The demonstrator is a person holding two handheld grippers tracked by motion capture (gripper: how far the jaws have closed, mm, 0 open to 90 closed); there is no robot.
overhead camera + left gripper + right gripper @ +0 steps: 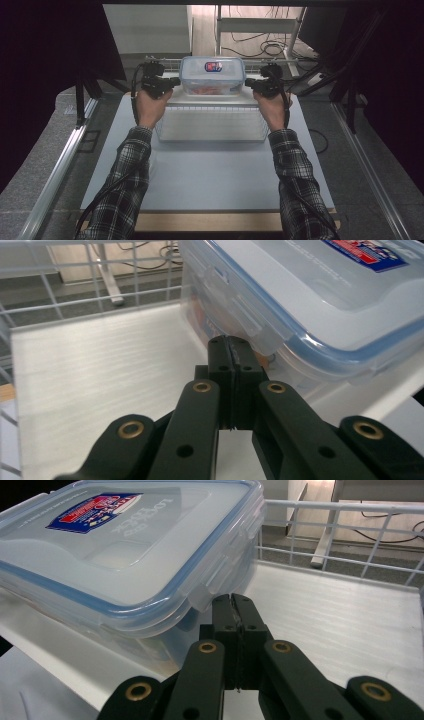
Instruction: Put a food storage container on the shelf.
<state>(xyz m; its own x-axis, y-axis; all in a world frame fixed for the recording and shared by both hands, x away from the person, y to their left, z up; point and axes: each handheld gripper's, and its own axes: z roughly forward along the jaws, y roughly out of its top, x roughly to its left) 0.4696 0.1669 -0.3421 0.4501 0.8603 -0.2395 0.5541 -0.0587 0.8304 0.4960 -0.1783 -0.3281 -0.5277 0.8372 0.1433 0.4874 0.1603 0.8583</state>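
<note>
A clear plastic food container [212, 75] with a blue-sealed lid and a red-and-blue label sits in a white wire basket [212, 125] at the far edge of the bench [215, 170], near its middle. The left gripper [172, 82] meets the container's left end, the right gripper [248, 84] its right end (each held by a hand in a plaid sleeve). In the left gripper view, the black jaws are pressed together with no gap, tips at a side latch flap of the container [300, 295]. The right gripper view shows the same: jaws closed tight, tips just under a latch flap of the container [125, 555]. Whether either pair pinches a flap cannot be told.
</note>
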